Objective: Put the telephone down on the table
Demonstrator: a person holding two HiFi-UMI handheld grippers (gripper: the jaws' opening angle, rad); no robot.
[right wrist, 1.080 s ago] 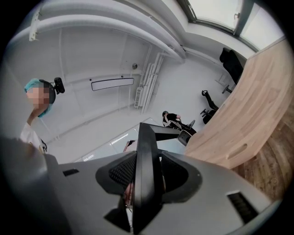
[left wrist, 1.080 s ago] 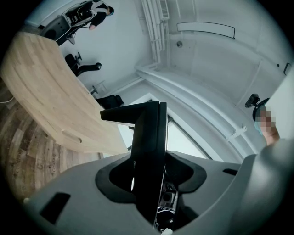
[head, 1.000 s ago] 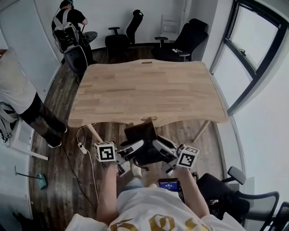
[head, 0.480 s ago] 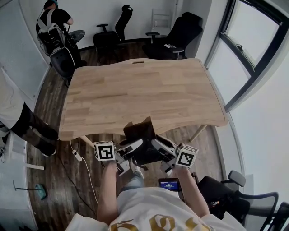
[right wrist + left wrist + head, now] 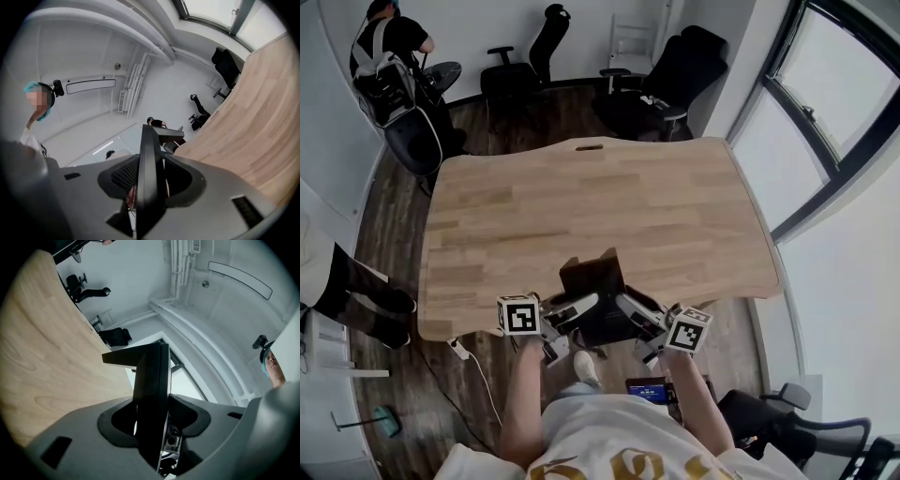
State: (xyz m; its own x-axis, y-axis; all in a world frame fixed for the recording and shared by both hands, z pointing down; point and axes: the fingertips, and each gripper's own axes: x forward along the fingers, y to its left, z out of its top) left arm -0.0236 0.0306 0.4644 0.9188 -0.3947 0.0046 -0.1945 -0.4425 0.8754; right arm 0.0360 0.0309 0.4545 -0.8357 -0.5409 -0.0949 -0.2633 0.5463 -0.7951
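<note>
The telephone (image 5: pixel 593 286) is a black, flat, angular thing held up between both grippers, just over the near edge of the wooden table (image 5: pixel 600 206). My left gripper (image 5: pixel 579 309) grips its left side and my right gripper (image 5: pixel 630 311) its right side. In the left gripper view the telephone (image 5: pixel 152 380) stands edge-on between the jaws of the left gripper (image 5: pixel 152 420), with the pads pressed on it and the table (image 5: pixel 42 357) to the left. In the right gripper view the right gripper (image 5: pixel 147 180) is likewise shut on the telephone (image 5: pixel 149 159), with the table (image 5: pixel 253 122) to the right.
Black office chairs (image 5: pixel 675 84) stand beyond the table's far edge. A person with a backpack (image 5: pixel 384 80) is at the far left, and another person's legs (image 5: pixel 361 295) are at the left. A window (image 5: pixel 825 112) runs along the right. A power strip (image 5: pixel 459 349) lies on the floor.
Both grippers have carried the telephone forward, from over the floor short of the table to just over the table's near edge. The grip on it looks unchanged.
</note>
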